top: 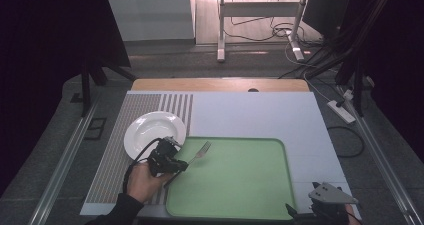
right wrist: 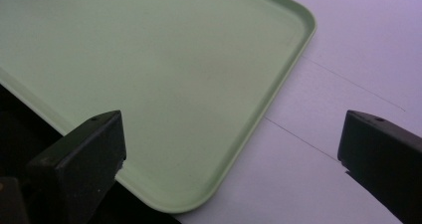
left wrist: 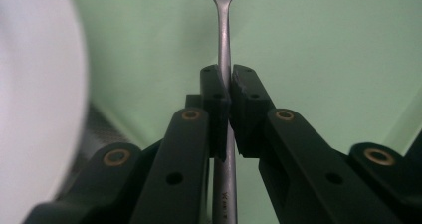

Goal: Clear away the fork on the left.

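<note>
Fork (left wrist: 225,45) — slim, brushed steel, flat handle with a faint stamp near its end — clamped by the handle between the clenched black jaws of the left gripper (left wrist: 225,79), tines pointing away over the tray (top: 240,185). In the high view, held at the tray's near-left corner, just beside the plate (top: 150,130).

Tray: pale green plastic, matte, rectangular with rounded corners and a low raised rim. Plate: white, round, glossy, shallow well, resting to the left of the tray on a grey ribbed strip (top: 125,135) of the mat.

Right gripper (right wrist: 234,149) low at the tray's near-right corner, jaws wide apart and gripping nothing, grey three-cornered plate on top.

Surface (top: 260,112) — smooth pale lavender sheet with thin seams, over a wooden top showing at the far edge. Beyond: grey carpeted floor, metal rails on both sides, white table legs, loose cables and a power strip (top: 341,111), dark curtains at the flanks.
</note>
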Available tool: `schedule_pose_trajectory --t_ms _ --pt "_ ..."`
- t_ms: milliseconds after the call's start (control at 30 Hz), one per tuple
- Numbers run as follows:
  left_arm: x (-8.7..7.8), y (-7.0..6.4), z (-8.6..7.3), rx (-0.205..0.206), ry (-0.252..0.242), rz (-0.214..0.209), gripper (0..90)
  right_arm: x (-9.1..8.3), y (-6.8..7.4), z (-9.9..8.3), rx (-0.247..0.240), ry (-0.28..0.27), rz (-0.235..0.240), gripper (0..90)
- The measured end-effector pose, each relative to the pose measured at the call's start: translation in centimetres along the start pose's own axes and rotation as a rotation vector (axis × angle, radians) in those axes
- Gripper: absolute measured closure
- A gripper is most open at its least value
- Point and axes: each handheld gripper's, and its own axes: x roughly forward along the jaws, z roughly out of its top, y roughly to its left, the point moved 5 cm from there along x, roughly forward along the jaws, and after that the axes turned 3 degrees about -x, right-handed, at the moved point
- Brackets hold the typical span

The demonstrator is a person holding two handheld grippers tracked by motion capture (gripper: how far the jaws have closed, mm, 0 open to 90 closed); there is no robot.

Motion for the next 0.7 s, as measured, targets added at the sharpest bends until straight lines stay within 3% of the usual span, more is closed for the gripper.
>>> schedule_pose_trajectory --t_ms 200,433,467,500,600,700 --pt "1.7 -1.3 0.0 0.0 0.026 -0.008 84.8 0.0 0.0 0.0 -0.005 0.002 0.002 0.0" --pt "3.3 -1.6 -0.6 0.025 0.081 -0.009 83.4 0.0 0.1 0.0 -0.012 0.005 0.004 0.0" --pt "3.3 -1.6 -0.5 0.031 0.074 -0.013 82.4 0.0 0.1 0.0 -0.012 0.005 0.005 0.0" --pt "3.1 -1.7 -0.2 0.036 0.048 -0.025 74.3 0.1 0.1 0.0 -0.012 0.003 0.005 0.0" --pt "2.5 -2.0 0.6 0.064 -0.011 -0.017 74.5 0.1 0.1 0.0 -0.014 0.004 0.005 0.0" --pt "2.7 -2.7 1.3 0.1 -0.015 -0.034 87.7 0.1 0.1 0.0 -0.015 0.005 0.005 0.0"
